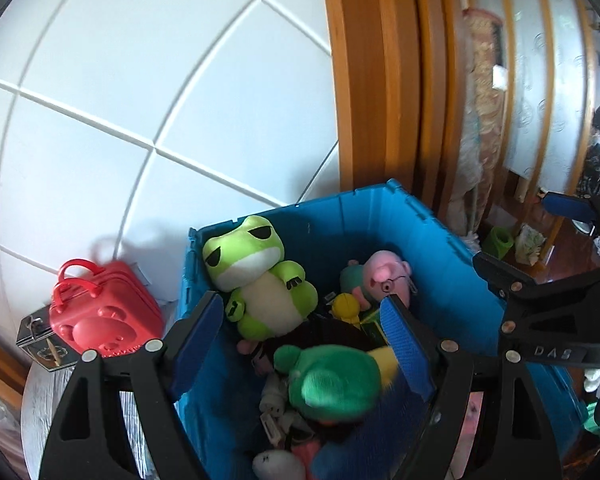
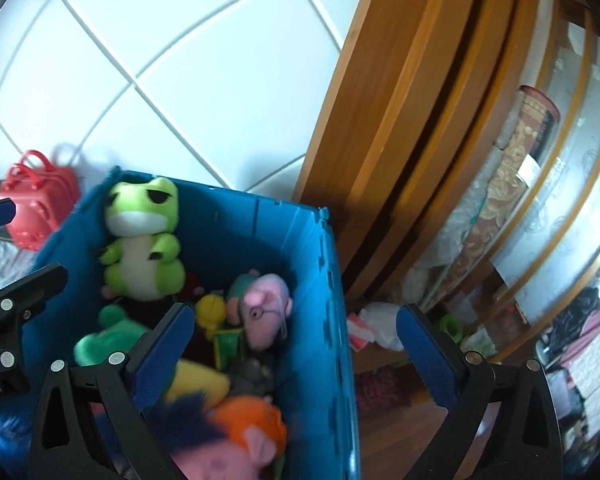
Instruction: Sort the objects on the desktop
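I see both tools over the blue bin point(image 1: 440, 240): left hand-held gripper point(image 1: 304, 344) spread wide, holding nothing, above a green plush point(image 1: 332, 384). Right hand-held gripper point(image 2: 292, 356) equally wide, empty, straddling the bin's wall. Frog plush point(image 1: 256, 272) lies inside; red case point(image 1: 100, 316) sits beside the bin on the surface point(image 1: 40, 408).

Left wrist view looks steeply down, close over the blue bin point(image 1: 440, 240), tiled wall at 11 o'clock, right wrist view similar, shifted right, both sharing the frog plush point(image 1: 256, 276).
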Available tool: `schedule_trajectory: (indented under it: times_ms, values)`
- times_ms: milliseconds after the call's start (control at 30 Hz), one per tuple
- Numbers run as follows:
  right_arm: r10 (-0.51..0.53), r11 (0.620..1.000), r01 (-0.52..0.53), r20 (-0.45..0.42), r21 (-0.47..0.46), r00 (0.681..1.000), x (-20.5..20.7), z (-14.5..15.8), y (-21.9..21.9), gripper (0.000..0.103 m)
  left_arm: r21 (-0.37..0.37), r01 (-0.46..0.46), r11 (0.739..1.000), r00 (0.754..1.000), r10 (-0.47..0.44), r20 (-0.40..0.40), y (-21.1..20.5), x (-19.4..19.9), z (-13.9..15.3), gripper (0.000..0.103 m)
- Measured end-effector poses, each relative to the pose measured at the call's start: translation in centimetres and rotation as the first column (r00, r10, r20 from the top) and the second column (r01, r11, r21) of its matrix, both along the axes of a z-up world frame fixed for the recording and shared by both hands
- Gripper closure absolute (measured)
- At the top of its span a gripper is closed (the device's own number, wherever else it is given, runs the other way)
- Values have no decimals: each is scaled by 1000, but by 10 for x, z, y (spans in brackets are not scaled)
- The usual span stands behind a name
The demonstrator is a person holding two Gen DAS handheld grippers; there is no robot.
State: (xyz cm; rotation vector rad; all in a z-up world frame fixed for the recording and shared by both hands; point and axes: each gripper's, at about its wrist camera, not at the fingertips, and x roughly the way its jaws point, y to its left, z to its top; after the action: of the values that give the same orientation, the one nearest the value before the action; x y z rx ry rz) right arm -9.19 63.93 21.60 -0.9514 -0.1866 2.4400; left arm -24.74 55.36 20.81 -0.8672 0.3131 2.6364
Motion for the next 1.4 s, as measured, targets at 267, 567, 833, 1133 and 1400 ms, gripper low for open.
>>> schedule_trajectory:
  times_ms: [267,567,833,1133,1400]
  values:
    - [57,998,-60,-96,-24,994,85,-1,-57,0,70,21,997,996,-14,-87,-43,88,-4,22]
    - [54,992,-74,-196,-98,979,172,-26,-108,0,146,57,988,989,-35,-146,-85,174,-18,3]
    - [41,984,-81,-243,-156,969,219,-41,-144,0,128,100,987,985,-80,-154,-110,225,-31,3]
    - [-17,986,-18,-210,-163,978,246,-59,-174,0,159,79,984,992,-63,-105,-147,258,-44,3]
    - [-41,986,6,-212,-166,976,268,-59,-193,0,178,99,979,992,-85,-89,-161,277,-46,3]
